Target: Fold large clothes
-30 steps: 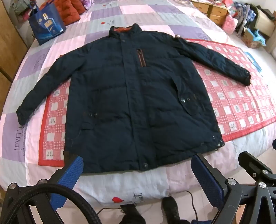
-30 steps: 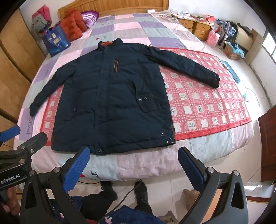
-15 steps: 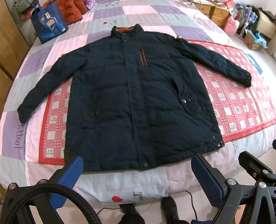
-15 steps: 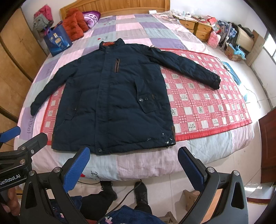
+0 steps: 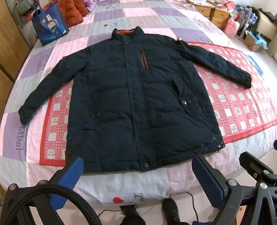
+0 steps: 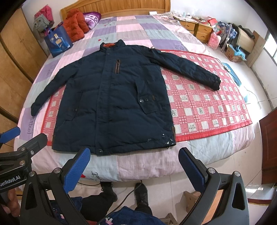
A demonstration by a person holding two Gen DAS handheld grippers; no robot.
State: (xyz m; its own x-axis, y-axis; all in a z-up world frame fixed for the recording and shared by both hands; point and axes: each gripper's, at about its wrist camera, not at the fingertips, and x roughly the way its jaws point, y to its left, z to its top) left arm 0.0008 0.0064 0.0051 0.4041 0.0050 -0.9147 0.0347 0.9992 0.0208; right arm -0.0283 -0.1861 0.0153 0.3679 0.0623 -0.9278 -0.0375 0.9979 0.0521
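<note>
Change: both cameras sit slightly closer than a second ago; jacket [image 5: 136, 103] unmoved, flat.
Left gripper [image 5: 138, 174]: wide open, empty, hem at 12 o'clock.
Right gripper [image 6: 135, 166]: wide open, empty.
Meaning: folding unstarted.

- A home bedroom: a wide bed [image 6: 131, 166] with a patchwork quilt fills the view ahead of the jaws.
- Wooden headboard [image 6: 114, 7] at the far end.
- Drawers [image 6: 195, 28] far right, wardrobe [image 6: 15, 69] left.

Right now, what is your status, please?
Left gripper open, right gripper open, both empty. Jacket flat on bed, unfolded, sleeves spread. Nothing on the jacket.
</note>
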